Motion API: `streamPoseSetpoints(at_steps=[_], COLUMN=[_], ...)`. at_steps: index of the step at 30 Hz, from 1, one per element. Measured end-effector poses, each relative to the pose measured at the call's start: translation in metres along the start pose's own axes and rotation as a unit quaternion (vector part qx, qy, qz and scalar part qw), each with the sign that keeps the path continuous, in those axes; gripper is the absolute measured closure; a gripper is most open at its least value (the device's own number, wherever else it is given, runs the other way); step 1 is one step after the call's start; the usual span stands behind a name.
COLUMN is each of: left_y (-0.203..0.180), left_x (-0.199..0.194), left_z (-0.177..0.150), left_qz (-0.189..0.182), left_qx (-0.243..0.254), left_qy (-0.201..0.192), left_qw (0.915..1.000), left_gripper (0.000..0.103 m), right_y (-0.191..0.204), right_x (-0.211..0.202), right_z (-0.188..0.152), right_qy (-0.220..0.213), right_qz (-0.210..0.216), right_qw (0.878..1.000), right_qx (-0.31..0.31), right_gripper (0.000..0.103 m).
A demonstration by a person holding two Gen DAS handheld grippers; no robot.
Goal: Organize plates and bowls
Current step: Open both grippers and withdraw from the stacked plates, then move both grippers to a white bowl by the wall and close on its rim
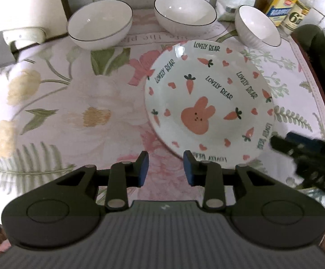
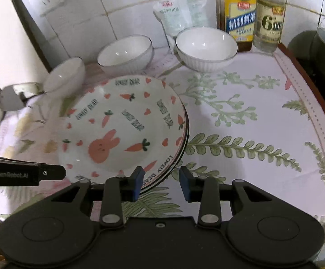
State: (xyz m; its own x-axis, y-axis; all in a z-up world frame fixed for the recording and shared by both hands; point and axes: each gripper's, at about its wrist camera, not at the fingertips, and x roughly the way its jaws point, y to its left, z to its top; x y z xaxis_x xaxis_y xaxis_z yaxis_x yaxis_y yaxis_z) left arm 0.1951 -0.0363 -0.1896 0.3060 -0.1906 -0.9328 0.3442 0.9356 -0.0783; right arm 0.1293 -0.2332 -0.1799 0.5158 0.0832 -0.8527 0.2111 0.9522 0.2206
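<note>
**Desk:** What did the kitchen frames show?

**Photographer:** A white ceramic plate printed with a pink rabbit, carrots and "LOVELY BEAR" (image 1: 209, 109) lay on the floral-clothed tabletop (image 1: 72, 116). In the right view a second dark-edged rim showed under it, so it appeared to top a small stack. Three white bowls with thin dark rims (image 1: 99, 23) stood apart along the tiled wall, beside sauce bottles (image 2: 238, 13).

**Desk:** And the tools?

**Photographer:** The left tool (image 1: 165, 168) hung at the plate's near rim, its blue pads parted a little with only cloth between them. The right tool (image 2: 161, 183) stood likewise, partly open and empty, one pad over the rim's edge.

**Desk:** What would doing it well take?

**Photographer:** Probably nesting the bowls next: pinch one wall at the rim, lift it straight, lower it centred into its neighbour, and keep clear of the bottles.
</note>
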Motion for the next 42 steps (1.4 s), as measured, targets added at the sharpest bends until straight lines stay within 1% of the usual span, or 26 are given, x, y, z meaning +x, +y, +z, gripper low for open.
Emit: streamPoseSetpoints(at_steps=[6,8,10,11,15,20,22,24,26,28,30,36,42], left_y=[-0.005,-0.01,-0.017,-0.02,-0.038,-0.064,-0.073,-0.082,-0.092,-0.1,-0.107,-0.13,-0.141], left_x=[-0.04,-0.056,-0.069,-0.076,-0.095,-0.107,-0.11,-0.111,-0.112,-0.111,-0.109,-0.098,-0.07], left_z=[-0.002,0.001,0.005,0.007,0.019,0.034,0.041,0.049,0.058,0.067,0.077,0.105,0.131], left_qz=[-0.009,-0.008,-0.009,-0.011,-0.013,-0.01,-0.007,-0.006,-0.004,-0.004,-0.003,-0.001,-0.009], left_qx=[0.035,0.05,0.063,0.07,0.088,0.103,0.103,0.105,0.103,0.098,0.092,0.085,0.071], left_qy=[0.006,0.001,-0.004,-0.009,-0.02,-0.033,-0.036,-0.039,-0.046,-0.054,-0.062,-0.079,-0.083], left_qw=[0.9993,0.9987,0.998,0.9975,0.9958,0.9941,0.994,0.9937,0.9937,0.9937,0.9938,0.9932,0.994], left_gripper=[0.07,0.068,0.063,0.062,0.062,0.056,0.055,0.053,0.05,0.045,0.043,0.043,0.043], right_y=[-0.004,-0.009,-0.014,-0.016,-0.029,-0.05,-0.058,-0.066,-0.072,-0.079,-0.087,-0.107,-0.122], right_x=[-0.048,-0.061,-0.073,-0.079,-0.093,-0.104,-0.107,-0.109,-0.112,-0.111,-0.108,-0.09,-0.059], right_z=[0.02,0.027,0.033,0.036,0.047,0.065,0.073,0.082,0.092,0.102,0.113,0.141,0.163], right_qy=[-0.022,-0.03,-0.036,-0.04,-0.045,-0.042,-0.038,-0.038,-0.04,-0.043,-0.046,-0.048,-0.054], right_qz=[0.027,0.032,0.036,0.037,0.038,0.042,0.041,0.039,0.044,0.052,0.058,0.076,0.091], right_qw=[0.999,0.999,0.999,0.998,0.998,0.998,0.998,0.998,0.997,0.996,0.995,0.992,0.988], right_qx=[0.002,0.003,0.005,0.004,0.001,-0.01,-0.018,-0.032,-0.046,-0.057,-0.067,-0.092,-0.108], right_gripper=[0.062,0.062,0.062,0.062,0.058,0.052,0.048,0.042,0.036,0.035,0.034,0.034,0.034])
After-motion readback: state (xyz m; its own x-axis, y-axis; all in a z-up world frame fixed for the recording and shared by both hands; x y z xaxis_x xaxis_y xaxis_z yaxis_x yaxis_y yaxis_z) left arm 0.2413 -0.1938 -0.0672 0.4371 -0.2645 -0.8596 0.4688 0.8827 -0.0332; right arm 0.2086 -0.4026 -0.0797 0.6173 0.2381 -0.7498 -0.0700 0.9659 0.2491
